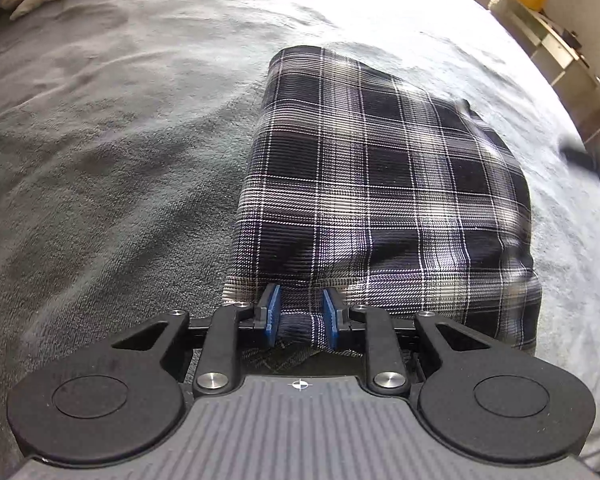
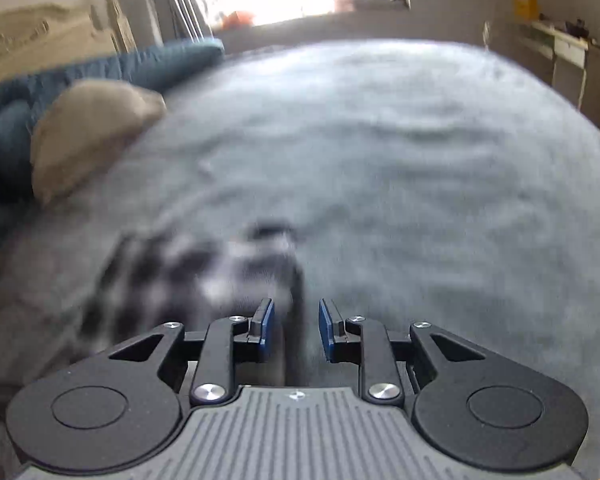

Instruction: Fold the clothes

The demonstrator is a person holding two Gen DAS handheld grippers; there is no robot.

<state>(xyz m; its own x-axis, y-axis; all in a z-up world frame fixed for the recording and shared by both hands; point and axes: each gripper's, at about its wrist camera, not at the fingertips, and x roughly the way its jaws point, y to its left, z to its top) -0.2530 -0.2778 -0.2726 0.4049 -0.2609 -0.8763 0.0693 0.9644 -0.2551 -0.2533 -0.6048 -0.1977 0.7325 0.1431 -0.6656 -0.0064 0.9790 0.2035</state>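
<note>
A dark plaid garment [image 1: 380, 168] lies folded into a rough rectangle on the grey fleece bed cover [image 1: 100, 160]. My left gripper [image 1: 300, 300] is shut on its near edge, with a bunch of the fabric pinched between the blue pads [image 1: 271, 312]. In the right wrist view the same garment [image 2: 172, 280] is a blur at lower left. My right gripper [image 2: 296, 312] hovers over its right edge, jaws apart. A dark strip of the cloth shows in the gap, and the pads do not press on it. The picture there is smeared by motion.
A beige pillow [image 2: 88, 128] and a blue quilt [image 2: 140, 68] lie at the left side of the bed. A white shelf unit [image 2: 560, 44] stands by the far right wall. A dark blurred shape [image 1: 580, 154] is at the bed's right edge.
</note>
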